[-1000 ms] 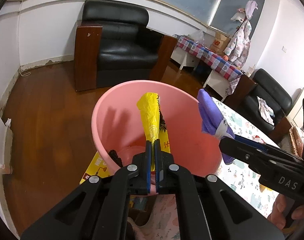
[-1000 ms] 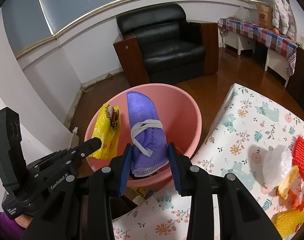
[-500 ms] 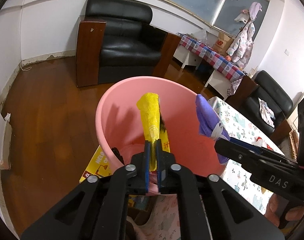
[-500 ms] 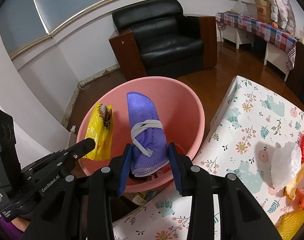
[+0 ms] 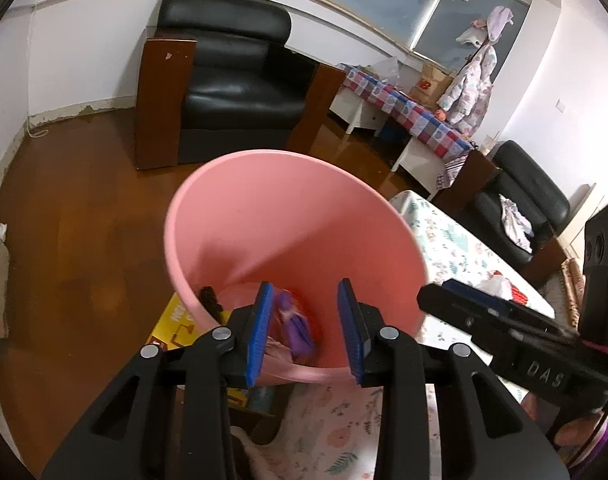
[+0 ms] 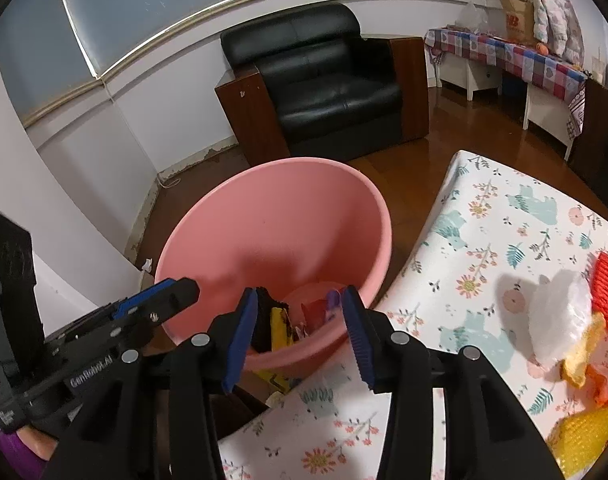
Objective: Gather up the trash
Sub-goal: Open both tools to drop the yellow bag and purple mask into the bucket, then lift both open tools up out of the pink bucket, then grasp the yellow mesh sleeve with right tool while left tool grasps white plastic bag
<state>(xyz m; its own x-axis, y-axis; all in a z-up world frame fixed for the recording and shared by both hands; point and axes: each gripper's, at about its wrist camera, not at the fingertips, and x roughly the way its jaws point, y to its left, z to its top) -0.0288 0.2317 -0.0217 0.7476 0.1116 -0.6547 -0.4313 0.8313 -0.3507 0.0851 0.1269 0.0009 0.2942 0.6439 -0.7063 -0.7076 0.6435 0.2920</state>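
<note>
1. The left gripper [image 5: 304,330] hangs over the near rim of the pink bin [image 5: 240,216], jaws spread wide, holding nothing.
2. The right gripper [image 6: 296,338] hangs over the same rim, jaws equally spread, just beside the left.

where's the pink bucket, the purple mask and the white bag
pink bucket [image 6: 264,216]: right wrist view, bare inner wall
purple mask [image 5: 294,322]: left wrist view, middle of the fold
white bag [image 6: 558,312]: right wrist view, crumpled middle

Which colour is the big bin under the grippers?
Pink; the bin shows best in the right wrist view.
</note>
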